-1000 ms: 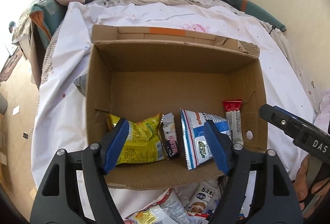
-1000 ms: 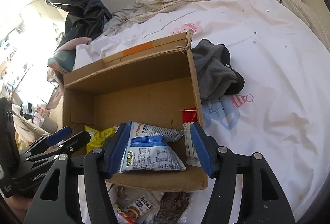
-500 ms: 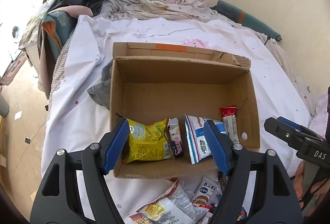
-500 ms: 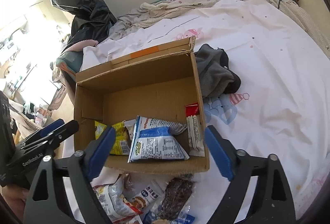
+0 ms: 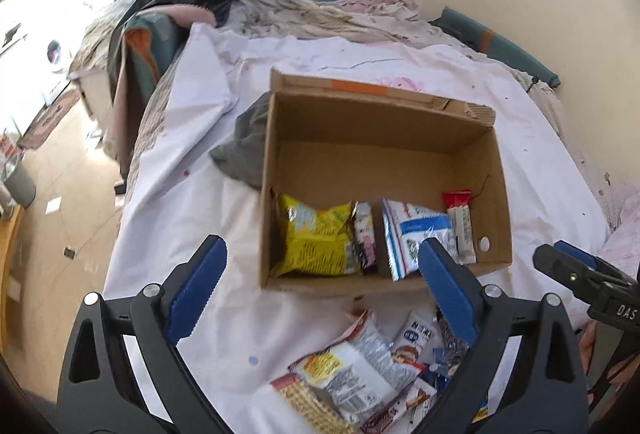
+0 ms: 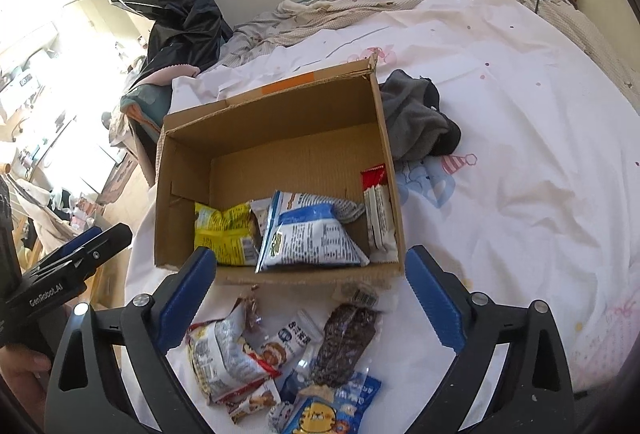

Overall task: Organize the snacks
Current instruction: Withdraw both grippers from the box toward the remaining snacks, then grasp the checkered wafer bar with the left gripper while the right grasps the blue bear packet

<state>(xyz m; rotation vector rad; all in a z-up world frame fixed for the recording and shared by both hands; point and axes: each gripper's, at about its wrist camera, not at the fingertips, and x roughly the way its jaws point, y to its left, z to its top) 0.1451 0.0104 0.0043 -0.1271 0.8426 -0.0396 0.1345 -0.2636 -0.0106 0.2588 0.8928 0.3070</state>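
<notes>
Left wrist view: left gripper (image 5: 322, 280) jaws spread wide and opening, nothing between the pads; cardboard box (image 5: 486, 170) on the bed (image 5: 168, 234) at 12 o'clock, with a yellow bag (image 5: 316, 240), a small dark packet (image 5: 365, 238), a blue-white bag (image 5: 412, 238) and a red-white bar (image 5: 460, 226) along its near wall; loose snack pile (image 5: 360, 370) at 5 o'clock, outside the box; grey cloth (image 5: 244, 150) touching the box at 10 o'clock; right gripper's tip pokes in at 3 o'clock.

Right wrist view: right gripper (image 6: 312, 298) jaws also wide, opening a touch more, empty; pile straight below at 6 o'clock — a clear crinkly bag (image 6: 222, 358), a dark seed bar (image 6: 346, 340), a blue tiger packet (image 6: 324, 412).

Handling, my guess: all light, soft, slippery film; puffed bags crush easily — pinch a sealed end seam; the bar is probably stiffer, take it across the middle.
</notes>
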